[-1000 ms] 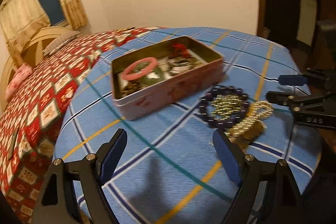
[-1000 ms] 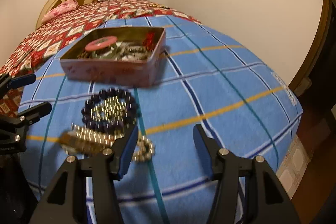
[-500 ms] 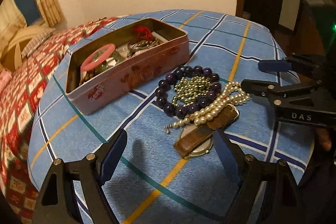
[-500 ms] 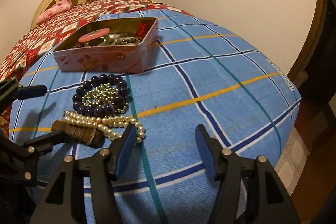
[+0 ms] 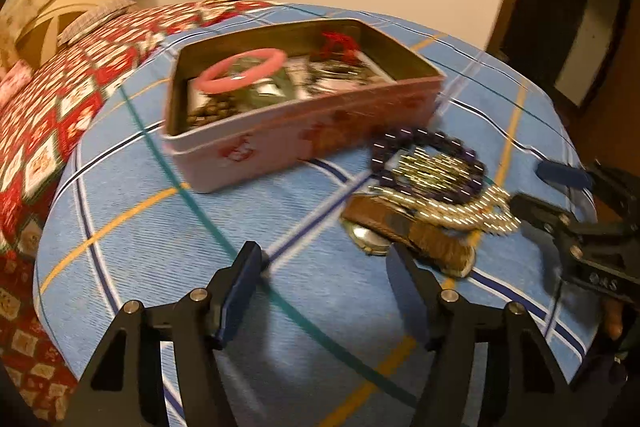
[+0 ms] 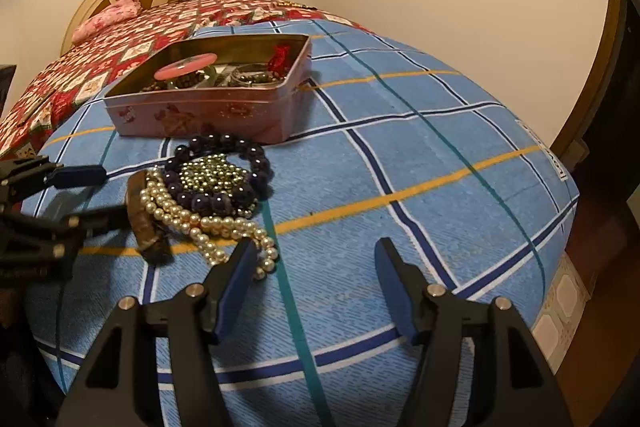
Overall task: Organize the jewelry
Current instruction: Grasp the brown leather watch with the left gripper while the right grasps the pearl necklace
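1. Jewelry lies in a small heap on the blue checked cloth that covers the end of a bed, and more of it sits in an open tin further back.
2. Nearest in the right wrist view, the right gripper hangs over the cloth with its jaws spread wide and nothing between them; its left fingertip is just beside the end of the pearl necklace.
3. The left gripper is likewise spread apart and empty, low over the cloth, with its right fingertip close to the brown watch strap.
4. The heap lies between the two grippers: the pearl necklace drapes over the watch strap, and behind them a ring of dark purple beads surrounds a pile of small gold beads.
5. Just behind the heap stands the pink tin, lid off, holding a pink bangle, a red tassel and other pieces too small to tell.
6. Beyond lie a red patterned quilt, pillows and the headboard.
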`<action>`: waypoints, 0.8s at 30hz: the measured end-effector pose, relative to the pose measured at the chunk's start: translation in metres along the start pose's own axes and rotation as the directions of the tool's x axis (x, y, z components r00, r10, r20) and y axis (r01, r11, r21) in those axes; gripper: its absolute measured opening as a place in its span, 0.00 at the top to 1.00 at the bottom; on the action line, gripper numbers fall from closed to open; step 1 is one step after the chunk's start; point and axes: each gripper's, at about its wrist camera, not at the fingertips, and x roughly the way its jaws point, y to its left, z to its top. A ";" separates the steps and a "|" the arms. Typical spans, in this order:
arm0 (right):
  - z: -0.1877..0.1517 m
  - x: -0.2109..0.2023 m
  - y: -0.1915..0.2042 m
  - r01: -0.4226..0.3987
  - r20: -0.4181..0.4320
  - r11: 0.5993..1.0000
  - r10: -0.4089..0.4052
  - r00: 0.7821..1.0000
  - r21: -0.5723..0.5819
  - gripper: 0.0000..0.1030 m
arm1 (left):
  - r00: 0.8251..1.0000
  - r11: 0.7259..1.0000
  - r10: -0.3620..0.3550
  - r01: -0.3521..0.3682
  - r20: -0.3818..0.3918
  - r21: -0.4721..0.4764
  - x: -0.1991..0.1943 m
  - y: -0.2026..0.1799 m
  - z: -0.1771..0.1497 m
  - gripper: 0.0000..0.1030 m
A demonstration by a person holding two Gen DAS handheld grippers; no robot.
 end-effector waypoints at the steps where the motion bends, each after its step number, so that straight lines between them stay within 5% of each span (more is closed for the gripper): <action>1: 0.000 0.000 0.001 -0.001 0.000 1.000 0.001 1.000 -0.002 0.38 | 1.000 1.000 0.011 -0.011 0.001 -0.012 0.001 0.005 0.001 0.37; 6: 0.000 -0.004 0.007 -0.028 0.008 0.999 0.028 1.000 -0.029 0.38 | 0.997 0.994 0.081 -0.081 0.004 -0.078 -0.001 0.031 0.004 0.37; 12: 0.000 -0.004 0.020 -0.082 0.009 0.992 0.083 0.997 -0.091 0.38 | 0.998 0.998 0.009 -0.005 0.057 -0.061 -0.025 0.014 0.007 0.37; 17: 0.004 0.006 0.040 -0.073 -0.023 0.982 0.070 0.997 -0.174 0.38 | 1.000 0.999 -0.003 0.004 0.023 -0.047 -0.013 0.001 0.011 0.37; 20: 0.007 0.009 0.038 -0.137 -0.045 0.981 0.132 0.990 -0.139 0.74 | 0.999 0.999 -0.011 0.013 0.030 -0.049 -0.015 0.001 0.013 0.36; 24: 0.005 0.006 0.034 -0.140 -0.039 0.984 0.136 0.990 -0.112 0.82 | 1.000 0.999 -0.009 0.010 0.030 -0.040 -0.015 -0.003 0.012 0.36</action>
